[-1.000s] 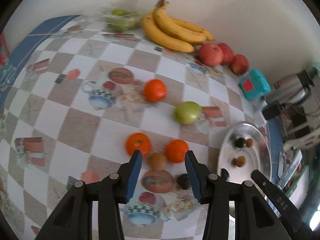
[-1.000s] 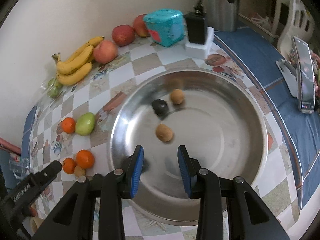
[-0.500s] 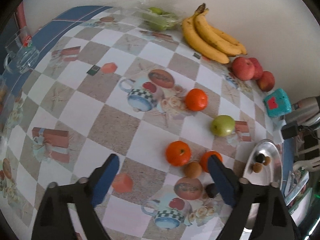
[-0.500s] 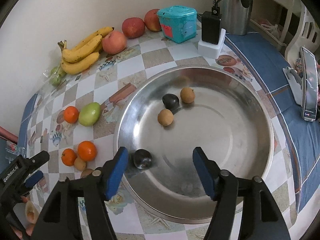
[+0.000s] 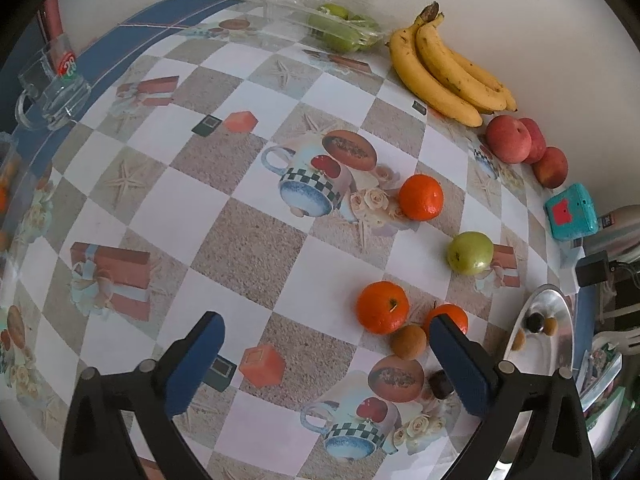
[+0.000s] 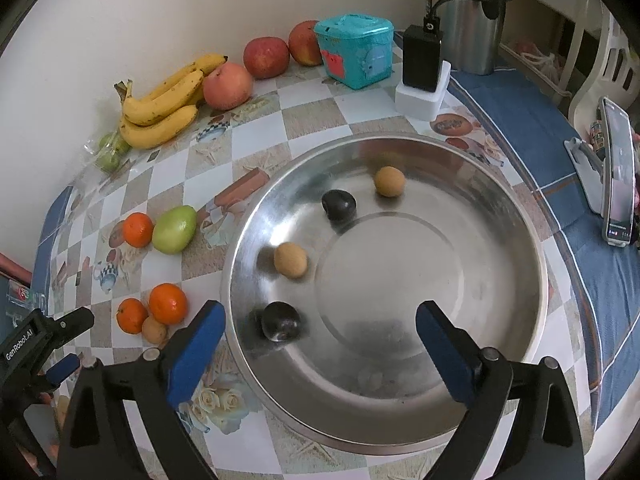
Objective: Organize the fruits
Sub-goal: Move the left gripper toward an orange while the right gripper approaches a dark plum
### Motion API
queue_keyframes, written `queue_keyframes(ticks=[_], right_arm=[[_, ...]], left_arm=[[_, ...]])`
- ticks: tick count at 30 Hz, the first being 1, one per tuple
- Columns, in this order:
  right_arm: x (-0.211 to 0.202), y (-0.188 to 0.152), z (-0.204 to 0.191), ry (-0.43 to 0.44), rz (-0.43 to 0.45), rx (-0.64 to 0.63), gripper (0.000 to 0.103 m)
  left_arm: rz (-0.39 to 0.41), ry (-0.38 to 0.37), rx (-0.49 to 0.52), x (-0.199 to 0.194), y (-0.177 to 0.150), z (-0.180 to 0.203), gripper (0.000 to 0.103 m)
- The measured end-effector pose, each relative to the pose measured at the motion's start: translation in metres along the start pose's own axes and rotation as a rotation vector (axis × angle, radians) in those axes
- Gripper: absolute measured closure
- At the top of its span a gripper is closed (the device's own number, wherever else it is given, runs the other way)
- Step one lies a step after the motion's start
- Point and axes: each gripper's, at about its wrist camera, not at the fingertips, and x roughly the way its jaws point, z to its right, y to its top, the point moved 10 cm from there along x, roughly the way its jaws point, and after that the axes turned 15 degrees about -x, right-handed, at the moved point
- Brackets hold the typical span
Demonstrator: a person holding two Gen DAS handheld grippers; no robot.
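**Both grippers spread wide over a table of scattered fruit**

A checkered, picture-printed table (image 5: 256, 248) is seen from above. The left gripper (image 5: 326, 354) is held with its jaws opening wide and nothing between them; just beside its right finger lie a small tan round fruit (image 5: 408, 341), two glossy oranges (image 5: 383, 307) and a small dark plum (image 5: 439, 385).

The right gripper (image 6: 320, 342) is poised over a wide, shiny steel bowl (image 6: 516, 216), its jaws likewise opening and empty. Two tan fruits (image 6: 291, 259) and two dark plums (image 6: 281, 321) rest inside the bowl.

The small fruits are judged light, smooth and liable to roll, with skins that bruise under pressure. A gentle hold across the widest middle is advised, with the tan fruit by the oranges the nearest candidate.
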Motion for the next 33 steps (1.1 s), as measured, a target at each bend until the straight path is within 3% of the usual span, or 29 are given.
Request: queue_keyframes(ticks=[10, 17, 33], right_arm=[[-0.002, 0.003, -0.010, 0.013, 0.020, -0.018, 0.007], [-0.004, 0.006, -0.045, 0.064, 0.030, -0.099, 0.007], [0.007, 0.019, -0.116, 0.150, -0.005, -0.142, 0.007]], left_arm=[[0.045, 0.023, 0.040, -0.004, 0.006, 0.000, 0.000], [0.087, 0.057, 0.069, -0.009, 0.017, -0.007, 0.000], [0.067, 0.029, 0.065, -0.009, 0.033, -0.008, 0.000]])
